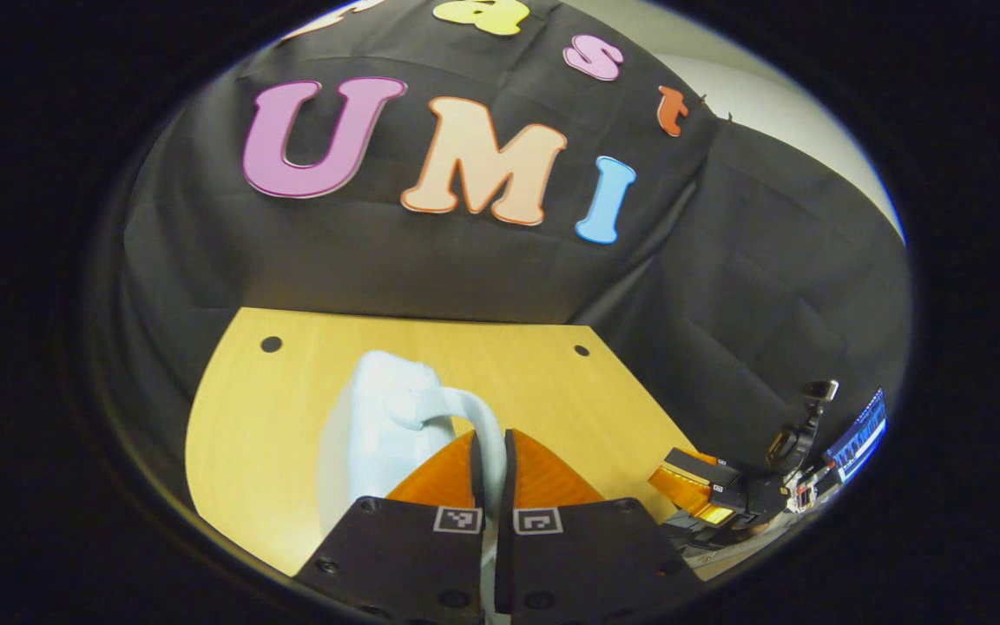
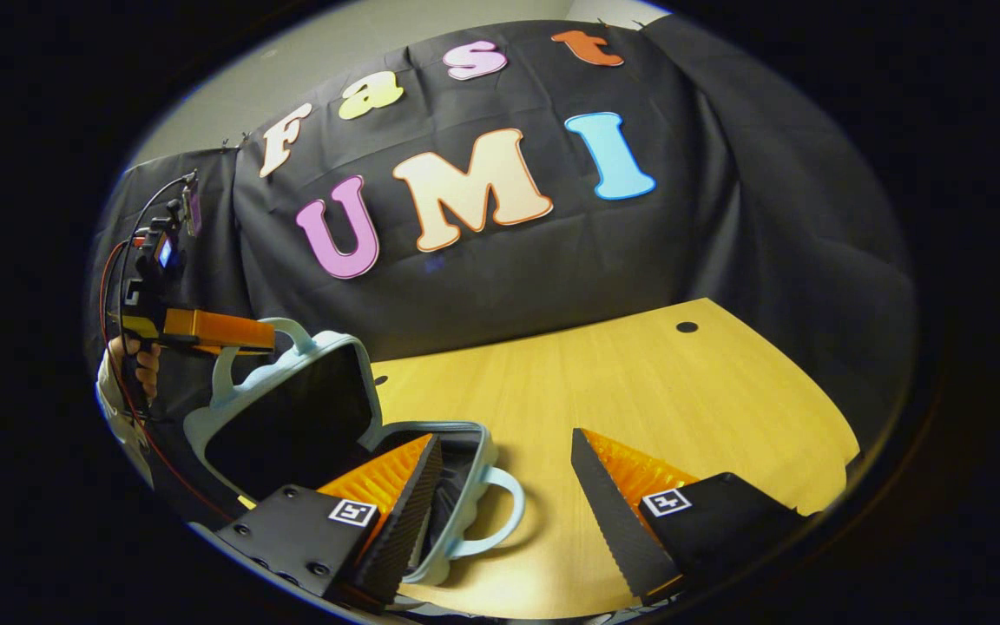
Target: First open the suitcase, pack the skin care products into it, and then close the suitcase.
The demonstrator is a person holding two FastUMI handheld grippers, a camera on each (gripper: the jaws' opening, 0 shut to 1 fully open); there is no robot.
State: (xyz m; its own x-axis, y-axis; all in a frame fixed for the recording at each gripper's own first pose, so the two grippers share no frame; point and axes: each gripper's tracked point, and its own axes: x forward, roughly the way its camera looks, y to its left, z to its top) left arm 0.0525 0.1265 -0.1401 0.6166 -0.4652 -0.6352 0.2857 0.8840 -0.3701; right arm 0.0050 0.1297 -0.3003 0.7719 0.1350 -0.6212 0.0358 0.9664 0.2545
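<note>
A pale blue suitcase (image 2: 292, 425) lies open on the wooden table (image 2: 682, 391), its dark-lined lid (image 2: 283, 417) raised and tilted back. My left gripper (image 1: 491, 451) is shut on the lid's handle (image 1: 474, 417), which runs between its fingers. The right gripper view shows that left gripper (image 2: 261, 334) at the lid's top, held by a hand (image 2: 137, 365). My right gripper (image 2: 504, 438) stands open just above the table, one finger over the suitcase's base (image 2: 465, 469), beside the base's handle (image 2: 500, 512). That finger hides most of the base's inside. The right gripper (image 1: 682, 477) also appears low at the right in the left gripper view.
The table (image 1: 274, 434) has small round holes (image 2: 687, 327) near its back corners. Black cloth walls close behind it. A lit screen (image 1: 856, 434) shows past the table's right end. Bare tabletop stretches right of the suitcase.
</note>
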